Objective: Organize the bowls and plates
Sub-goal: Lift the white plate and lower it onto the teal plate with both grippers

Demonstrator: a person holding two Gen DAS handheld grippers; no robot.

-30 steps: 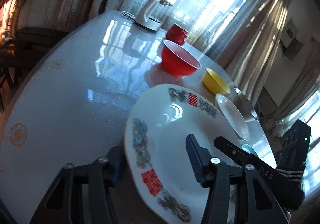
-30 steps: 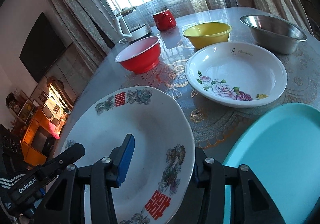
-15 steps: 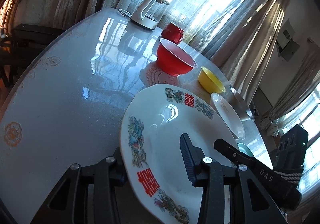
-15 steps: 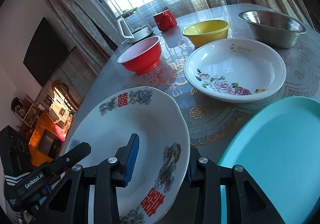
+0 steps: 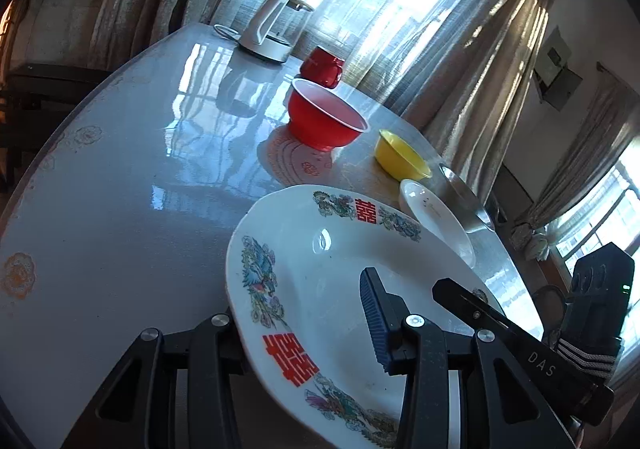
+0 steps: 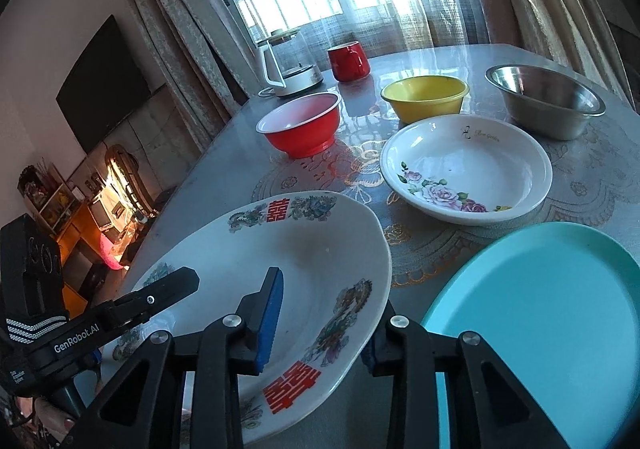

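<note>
Plates, three. One large white plate with dragon-and-phoenix decoration (image 6: 320,273), two red double-happiness characters on its rim, held off the counter (image 5: 120,177) near its near edge, clamped from both sides. One white deep plate with pink roses (image 6: 466,173), toward the counter's middle, faint script near its far rim, too small to read with certainty. One plain teal plate (image 6: 540,329), at the near edge, just beside the large plate, unmarked.

Bowls, three, in a row farther in from the near edge: one red bowl with white inside (image 6: 304,125); one yellow bowl (image 6: 426,97); one steel bowl (image 6: 548,101). All upright, apart from each other, no lettering visible.

Other items at the far edge: one red mug (image 6: 349,61); one white-handled glass kettle on a base (image 6: 288,65).

Tools, two. Left tool (image 5: 296,325): clamped on the left rim of the large plate, one blue pad on the inside face, the other finger under the rim. Right tool (image 6: 320,329): jaws closing, right rim of the same plate between them, blue pad over the inside face, contact underneath hidden.

Legible writing: "GenRobot.AI" on the left tool's body, seen from the right wrist; "DAS" on the right tool's body, seen from the left wrist.
</note>
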